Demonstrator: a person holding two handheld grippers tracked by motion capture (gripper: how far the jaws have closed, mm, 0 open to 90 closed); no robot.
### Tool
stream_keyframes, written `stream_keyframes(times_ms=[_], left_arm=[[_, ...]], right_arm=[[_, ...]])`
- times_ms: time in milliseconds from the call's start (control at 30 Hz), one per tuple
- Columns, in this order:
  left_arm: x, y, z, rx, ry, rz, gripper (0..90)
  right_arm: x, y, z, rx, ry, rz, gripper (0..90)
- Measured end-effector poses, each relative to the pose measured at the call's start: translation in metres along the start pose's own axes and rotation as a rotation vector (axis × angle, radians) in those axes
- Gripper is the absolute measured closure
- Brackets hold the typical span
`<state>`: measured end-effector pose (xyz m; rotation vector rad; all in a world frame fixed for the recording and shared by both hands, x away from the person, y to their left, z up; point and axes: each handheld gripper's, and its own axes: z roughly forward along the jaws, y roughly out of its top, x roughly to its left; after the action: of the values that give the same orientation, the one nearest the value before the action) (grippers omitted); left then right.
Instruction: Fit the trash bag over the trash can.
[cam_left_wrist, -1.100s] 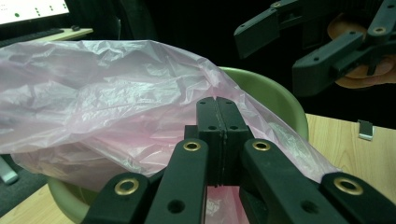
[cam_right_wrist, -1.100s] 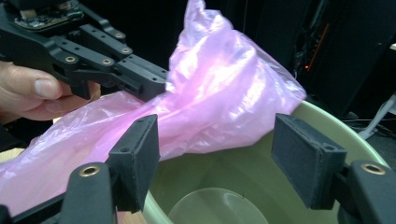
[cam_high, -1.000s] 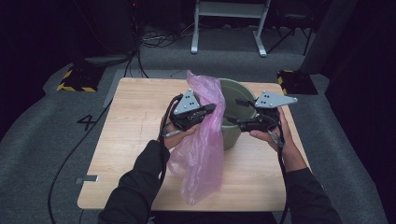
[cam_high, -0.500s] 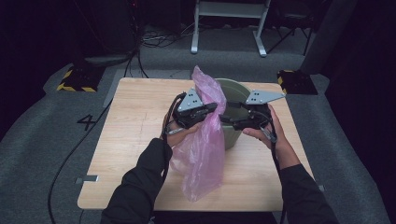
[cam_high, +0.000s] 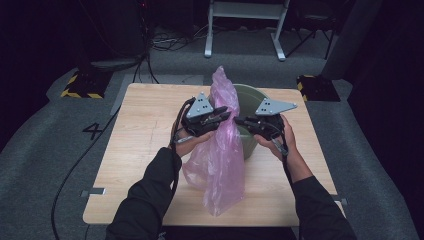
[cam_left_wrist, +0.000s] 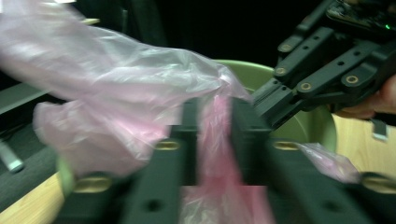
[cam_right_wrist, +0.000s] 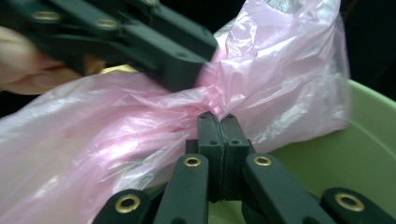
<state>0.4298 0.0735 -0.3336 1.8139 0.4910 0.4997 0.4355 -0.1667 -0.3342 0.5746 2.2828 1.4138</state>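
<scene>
Dark room, grey floor; wooden surface (cam_high: 145, 150) carries a green bucket (cam_high: 252, 95).

High view: pink plastic bag (cam_high: 220, 160) hangs across the bucket's near rim, its tail draped down in front of the bucket onto the surface. Left hand-held gripper (cam_high: 220, 117) and right hand-held gripper (cam_high: 239, 121) meet at the bag's gathered neck beside the bucket.

Left gripper view: jaws have just been opening, film lying loose between them, not pinched.

Right gripper view: jaws have just been closing, now clenched on a bunched fold above the bucket.

Judgement: film is light, limp, slippery; take it at the bunched neck, several layers together.
</scene>
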Motion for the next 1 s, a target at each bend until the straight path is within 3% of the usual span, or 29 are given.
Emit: stream_keyframes(times_ms=[33, 100, 267, 400, 467, 567, 667, 767, 867, 933, 1000], left_arm=[[0.0, 0.001, -0.002, -0.006, 0.011, -0.018, 62.4], [-0.002, 0.001, -0.006, -0.008, 0.022, -0.033, 48.1], [-0.008, 0.001, -0.019, -0.013, -0.002, -0.05, 25.5], [-0.01, -0.003, -0.026, 0.015, -0.029, -0.06, 17.2], [-0.012, -0.006, -0.027, 0.042, -0.018, -0.081, 15.1], [-0.013, -0.013, -0.028, 0.072, 0.011, -0.1, 15.3], [-0.013, -0.025, -0.025, 0.103, -0.007, -0.129, 16.3], [-0.013, -0.034, -0.019, 0.13, -0.019, -0.131, 18.8], [-0.014, -0.039, -0.012, 0.143, -0.016, -0.151, 28.2], [-0.014, -0.041, -0.01, 0.146, -0.02, -0.146, 41.3], [-0.013, -0.043, -0.007, 0.153, -0.047, -0.142, 49.6]], right_arm=[[0.0, 0.0, 0.0, 0.0, 0.0, 0.0, 90.0], [-0.002, -0.001, -0.002, -0.006, -0.021, 0.015, 90.0], [-0.005, -0.004, -0.005, -0.008, -0.073, 0.041, 90.0], [-0.009, -0.005, -0.007, -0.004, -0.103, 0.064, 90.0], [-0.012, -0.004, -0.007, 0.001, -0.116, 0.071, 90.0], [-0.014, -0.004, -0.008, 0.01, -0.136, 0.086, 90.0], [-0.016, -0.005, -0.008, 0.021, -0.155, 0.1, 90.0], [-0.017, -0.006, -0.007, 0.023, -0.16, 0.105, 90.0], [-0.017, -0.006, -0.007, 0.019, -0.153, 0.107, 90.0], [-0.017, -0.006, -0.007, 0.012, -0.146, 0.11, 90.0], [-0.017, -0.006, -0.007, 0.013, -0.145, 0.108, 89.8]])
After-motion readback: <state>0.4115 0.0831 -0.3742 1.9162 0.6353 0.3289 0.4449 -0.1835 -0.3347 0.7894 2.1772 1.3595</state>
